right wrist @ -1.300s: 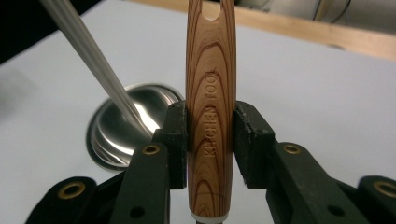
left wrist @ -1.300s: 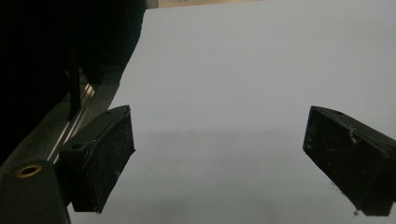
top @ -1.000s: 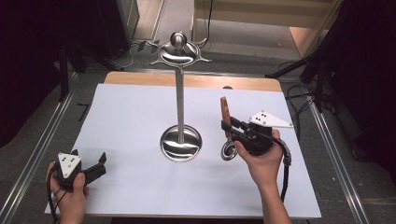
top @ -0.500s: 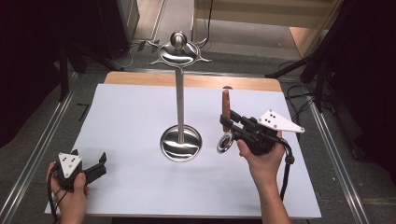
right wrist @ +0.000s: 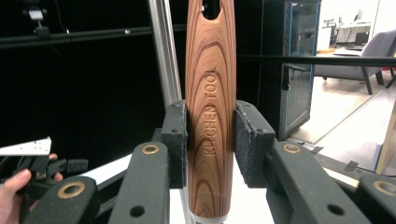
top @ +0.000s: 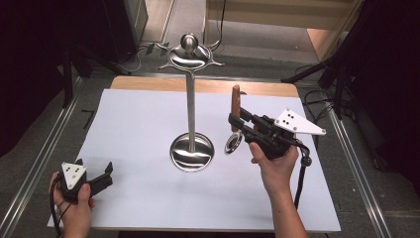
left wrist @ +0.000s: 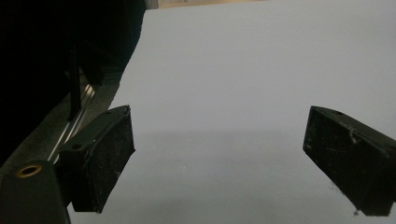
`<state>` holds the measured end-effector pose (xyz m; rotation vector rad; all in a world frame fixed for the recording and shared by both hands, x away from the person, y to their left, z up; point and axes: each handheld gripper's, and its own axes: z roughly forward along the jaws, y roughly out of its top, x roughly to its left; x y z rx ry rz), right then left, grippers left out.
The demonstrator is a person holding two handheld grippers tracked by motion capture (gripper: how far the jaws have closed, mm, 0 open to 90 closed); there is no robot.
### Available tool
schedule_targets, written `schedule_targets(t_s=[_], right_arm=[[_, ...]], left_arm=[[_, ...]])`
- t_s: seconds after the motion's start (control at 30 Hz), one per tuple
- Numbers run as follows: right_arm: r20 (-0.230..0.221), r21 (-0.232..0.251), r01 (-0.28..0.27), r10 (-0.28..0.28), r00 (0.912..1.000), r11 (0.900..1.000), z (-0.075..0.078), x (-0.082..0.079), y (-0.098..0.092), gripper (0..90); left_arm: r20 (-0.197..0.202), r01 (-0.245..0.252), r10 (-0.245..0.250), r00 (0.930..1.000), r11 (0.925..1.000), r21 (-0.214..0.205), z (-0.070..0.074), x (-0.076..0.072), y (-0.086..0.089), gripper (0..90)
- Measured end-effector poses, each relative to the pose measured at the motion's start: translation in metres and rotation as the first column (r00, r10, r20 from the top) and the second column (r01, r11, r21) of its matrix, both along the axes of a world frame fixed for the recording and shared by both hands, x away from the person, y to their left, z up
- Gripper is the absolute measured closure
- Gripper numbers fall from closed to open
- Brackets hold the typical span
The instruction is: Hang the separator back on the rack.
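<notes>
Clearly "KITCHEN TOOL" on wooden handle [right wrist: 210, 116]

The tall shiny silver metal stand [top: 191, 119] gleams like a mirror, base and top alike. The brown wooden tool handle [right wrist: 211, 112] is smooth, with dark wavy grain and letters cut into it; its round metal end [top: 233, 143] is glossy. The black pads [right wrist: 247, 140] gripping it look rough and dull. The big white paper sheet [top: 138, 148] is matt and smooth, lying on a pale wooden table [top: 148, 83].
</notes>
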<state>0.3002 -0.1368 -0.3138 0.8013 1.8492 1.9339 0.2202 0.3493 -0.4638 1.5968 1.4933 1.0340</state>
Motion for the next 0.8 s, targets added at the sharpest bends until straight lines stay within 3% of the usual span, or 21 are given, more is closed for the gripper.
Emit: schedule_targets(t_s=[0.3, 0.8], right_arm=[[0.049, 0.027, -0.007, 0.006, 0.9988, 0.9996, 0.010, 0.004, 0.003, 69.7], [0.071, 0.052, -0.029, 0.025, 0.9972, 0.9982, 0.029, 0.007, 0.002, 69.7]], left_arm=[[-0.001, 0.001, -0.001, 1.0000, 1.0000, 0.001, 0.000, 0.000, 0.000, 9.6], [-0.006, 0.001, -0.001, 1.0000, 1.0000, -0.001, 0.000, 0.000, 0.000, 9.6]])
